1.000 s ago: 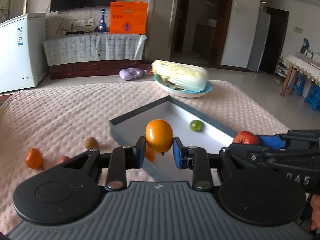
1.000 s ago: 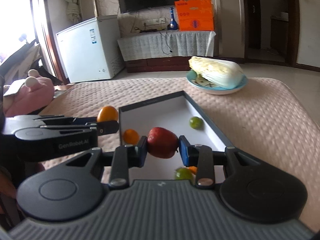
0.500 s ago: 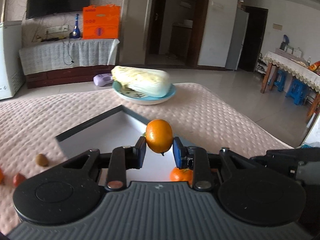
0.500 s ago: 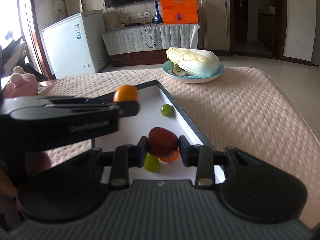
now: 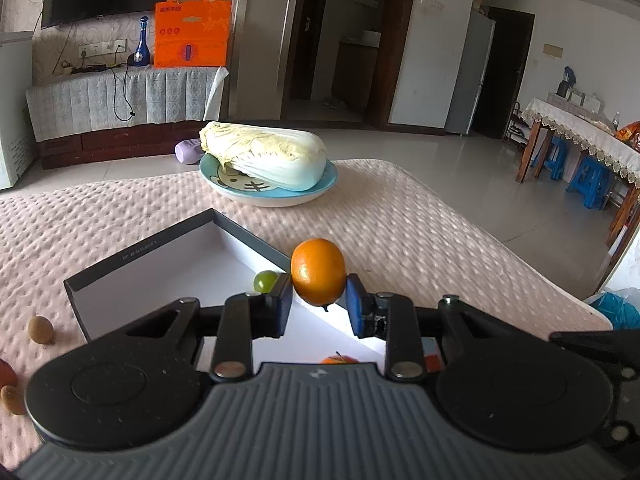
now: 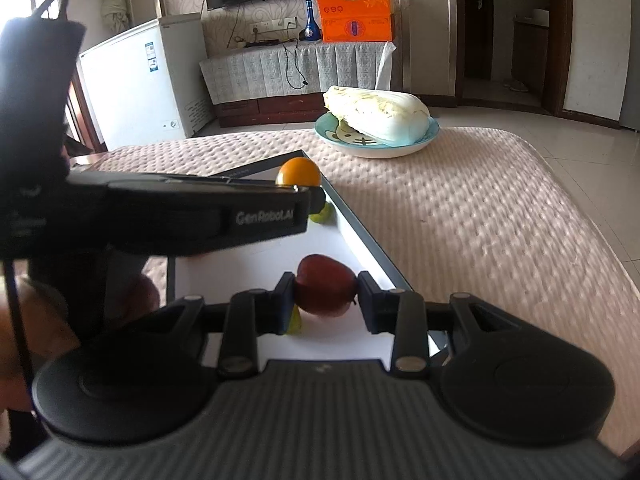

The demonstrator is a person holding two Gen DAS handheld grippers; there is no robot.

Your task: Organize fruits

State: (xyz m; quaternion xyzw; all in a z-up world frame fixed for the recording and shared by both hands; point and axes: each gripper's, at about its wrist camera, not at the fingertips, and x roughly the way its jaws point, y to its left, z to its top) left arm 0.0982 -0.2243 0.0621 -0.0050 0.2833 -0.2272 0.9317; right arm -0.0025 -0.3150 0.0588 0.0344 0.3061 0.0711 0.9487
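Observation:
My left gripper point(image 5: 318, 302) is shut on an orange point(image 5: 318, 271) and holds it above the grey tray point(image 5: 248, 238), near its right wall. The tray has a white floor with a green fruit point(image 5: 265, 280) and another orange point(image 5: 339, 359) in it. My right gripper point(image 6: 325, 300) is shut on a red apple point(image 6: 325, 290), low over the tray floor point(image 6: 256, 258). A yellow-green fruit point(image 6: 295, 322) lies just behind its left finger. In the right wrist view the left gripper point(image 6: 298, 196) crosses from the left with the orange point(image 6: 298, 172).
A blue plate point(image 5: 276, 196) with a napa cabbage point(image 5: 266, 158) stands beyond the tray on the pink quilted cover. Two brown kiwis point(image 5: 40, 330) and a red fruit point(image 5: 6, 372) lie left of the tray. The cover's edge drops off at the right.
Both grippers have moved forward along the tray with their fruit. The left gripper has swung right, over the tray's right wall. The apple sits lower, near the tray floor.

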